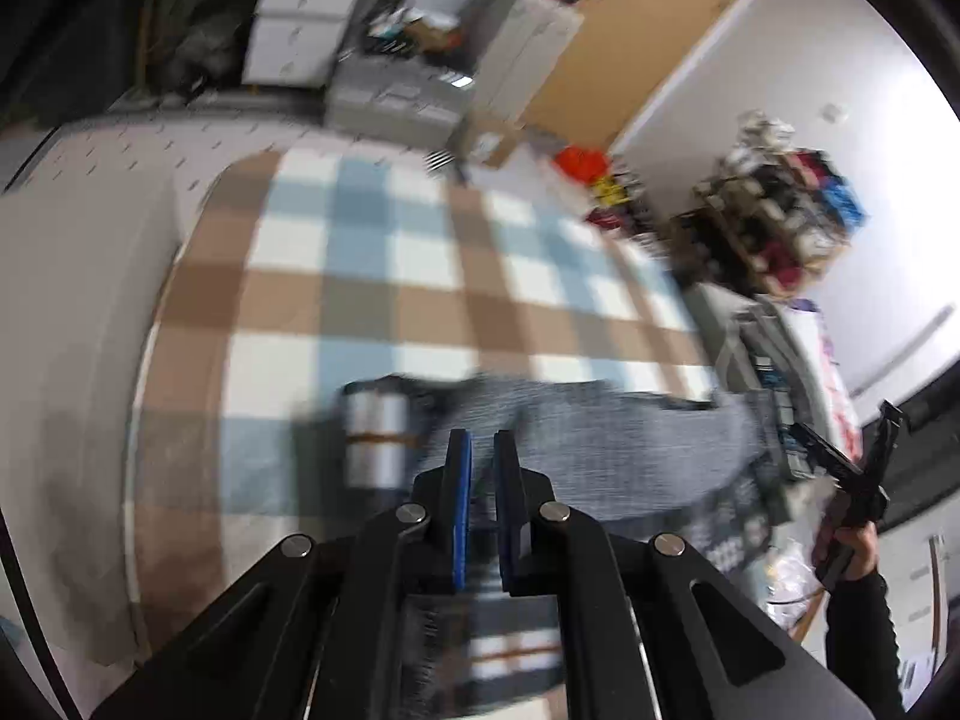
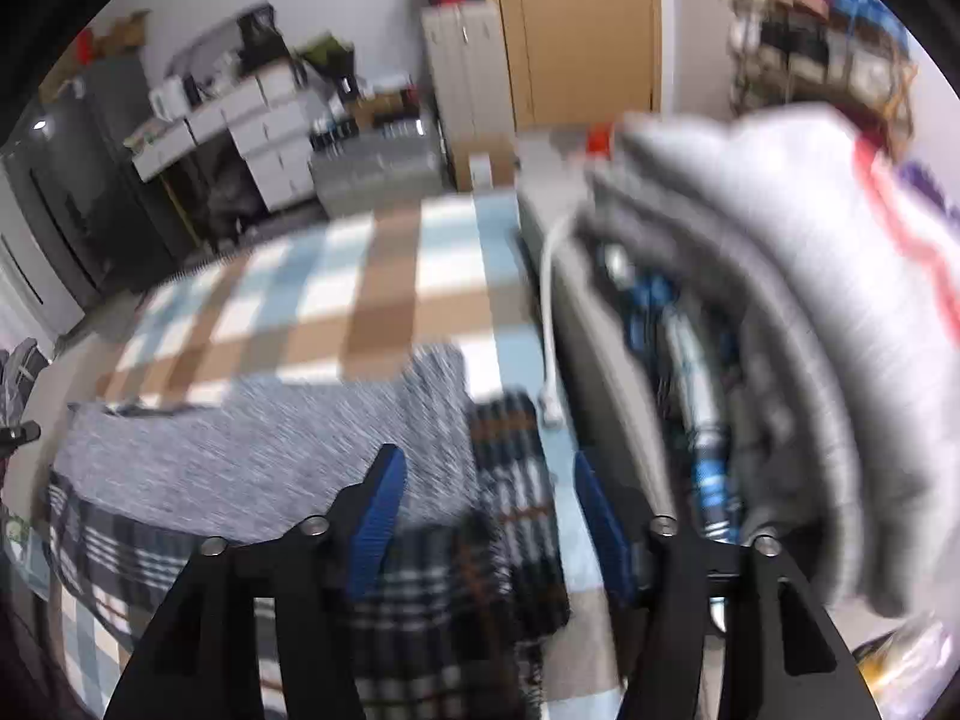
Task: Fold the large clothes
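Observation:
A heather grey garment [image 2: 252, 462] lies spread on a checked bedspread [image 2: 336, 294], on top of a dark plaid garment [image 2: 510, 480]. In the left wrist view the grey garment [image 1: 606, 444] lies just beyond my left gripper [image 1: 483, 438], whose jaws stand nearly together with a thin gap; dark plaid cloth [image 1: 480, 510] shows between them, though the blur hides whether it is pinched. My right gripper [image 2: 486, 468] is open and empty above the plaid garment's right part. The right gripper [image 1: 864, 462] also shows at the far right of the left wrist view.
A pile of folded clothes [image 2: 780, 300] rises at the right of the bed. A white cable [image 2: 549, 324] hangs beside it. Drawers [image 2: 264, 126], a wooden door [image 2: 582, 30] and a cluttered shelf [image 2: 822, 36] stand beyond the bed.

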Motion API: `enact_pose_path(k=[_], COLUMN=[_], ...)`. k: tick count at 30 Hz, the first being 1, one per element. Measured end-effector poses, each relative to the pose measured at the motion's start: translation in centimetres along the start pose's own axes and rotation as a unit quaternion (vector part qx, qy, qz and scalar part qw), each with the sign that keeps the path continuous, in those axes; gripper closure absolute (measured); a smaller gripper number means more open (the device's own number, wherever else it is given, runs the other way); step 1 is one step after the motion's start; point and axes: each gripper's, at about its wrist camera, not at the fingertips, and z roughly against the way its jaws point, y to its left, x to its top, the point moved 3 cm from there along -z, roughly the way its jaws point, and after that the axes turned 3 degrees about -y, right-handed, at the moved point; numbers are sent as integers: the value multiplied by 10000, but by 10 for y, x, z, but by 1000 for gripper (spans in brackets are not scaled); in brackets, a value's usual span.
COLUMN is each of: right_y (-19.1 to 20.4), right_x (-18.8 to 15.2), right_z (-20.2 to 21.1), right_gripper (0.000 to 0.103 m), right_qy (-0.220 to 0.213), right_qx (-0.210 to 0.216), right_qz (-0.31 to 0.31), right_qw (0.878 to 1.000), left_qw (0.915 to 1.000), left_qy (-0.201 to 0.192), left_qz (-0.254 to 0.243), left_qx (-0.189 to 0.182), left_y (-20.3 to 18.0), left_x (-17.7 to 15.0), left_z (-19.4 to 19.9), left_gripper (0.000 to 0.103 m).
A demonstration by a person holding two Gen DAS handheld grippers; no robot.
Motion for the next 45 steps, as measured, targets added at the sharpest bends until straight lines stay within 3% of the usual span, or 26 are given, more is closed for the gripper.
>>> enact_pose_path(k=[1,3,7,10,12,16,19,23,27,32,34,37,40,42,45], right_y=[11,42,122,165,177,177,173,172,169,159,162,167,158,147,143], right_x=[2,4,-8,-23,-30,-46,-51,-54,-48,-49,-61,-87,-109,-116,-118], right_z=[10,26,24,-3,-24,-68,-79,-88,-80,-29,-9,3,-15,-29,-35], right_gripper=[21,11,7,7,7,6,3,0,0,0,0,0,0,0,0], right_qy=[-171,-413,-295,7,246,1001,1184,1328,1310,848,786,779,1068,1348,1283], right_qx=[124,403,665,497,401,169,203,152,303,737,837,566,218,416,465], right_qz=[136,563,1615,2100,2210,2200,2239,2219,2126,1895,2034,2549,2745,2391,2027], right_qw=[9997,9967,9842,9764,9741,9702,9672,9659,9678,9754,9723,9622,9554,9607,9697], left_qw=[9998,9973,9879,9839,9821,9791,9782,9789,9807,9816,9813,9823,9851,9884,9912], left_qy=[50,341,1017,1296,1569,1983,2001,1947,1909,1659,1614,1516,1470,1425,1263], left_qz=[-147,-493,-951,-1151,-1042,-418,-112,-72,-298,-930,-1045,-1091,-870,-510,-138], left_qx=[-136,-416,-689,-437,-71,-187,-552,-625,-293,-175,-93,122,190,-110,-374], left_y=[-14,-40,-84,-98,-89,-58,-41,-39,-50,-72,-68,-51,-33,-21,-7], left_x=[-4,-20,-43,-50,-53,-58,-56,-54,-55,-67,-78,-88,-89,-90,-95], left_z=[-1,-13,-60,-97,-122,-150,-158,-158,-139,-101,-92,-87,-93,-95,-101], left_gripper=[100,100,100,100,100,100,100,100,100,94,83,82,81,82,82])
